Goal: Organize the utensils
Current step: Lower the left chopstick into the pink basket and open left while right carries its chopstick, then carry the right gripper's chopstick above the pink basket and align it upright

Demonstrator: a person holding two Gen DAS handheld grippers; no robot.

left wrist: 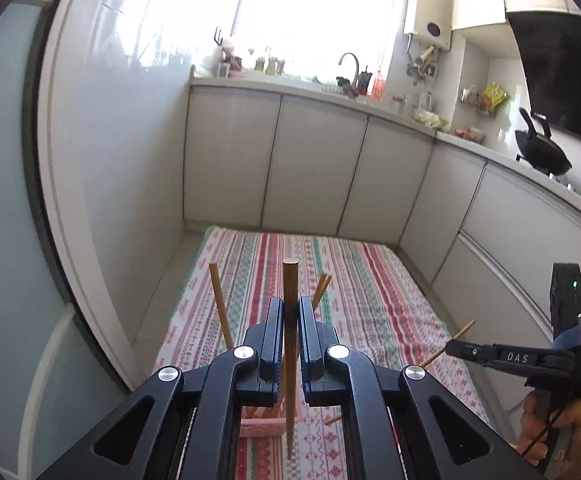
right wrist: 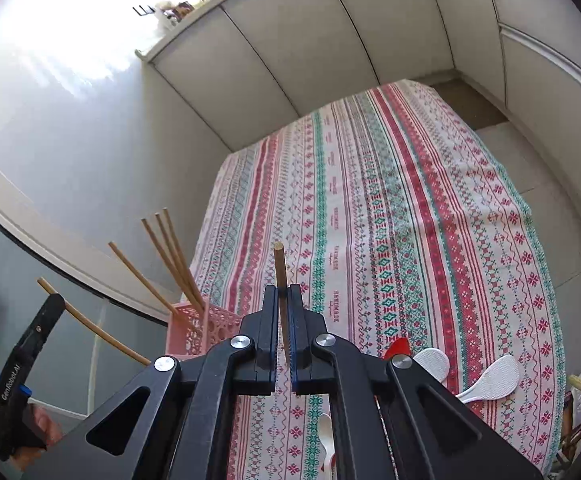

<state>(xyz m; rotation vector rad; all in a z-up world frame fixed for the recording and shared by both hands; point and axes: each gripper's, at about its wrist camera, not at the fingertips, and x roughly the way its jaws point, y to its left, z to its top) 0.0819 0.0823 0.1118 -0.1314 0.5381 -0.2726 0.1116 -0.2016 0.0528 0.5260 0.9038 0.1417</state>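
Left gripper (left wrist: 290, 308) clamped on an upright chopstick (left wrist: 290, 344) above the pink basket (left wrist: 264, 426), over the striped cloth (left wrist: 370, 280) | right gripper (right wrist: 284, 300) pinching another chopstick (right wrist: 281, 280); basket (right wrist: 194, 330) at left holding slanted chopsticks (right wrist: 170, 252); white spoons (right wrist: 490, 380) lying at right.

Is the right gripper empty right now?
No, the right gripper is shut on a wooden chopstick that stands upright between its fingers above the patterned tablecloth.
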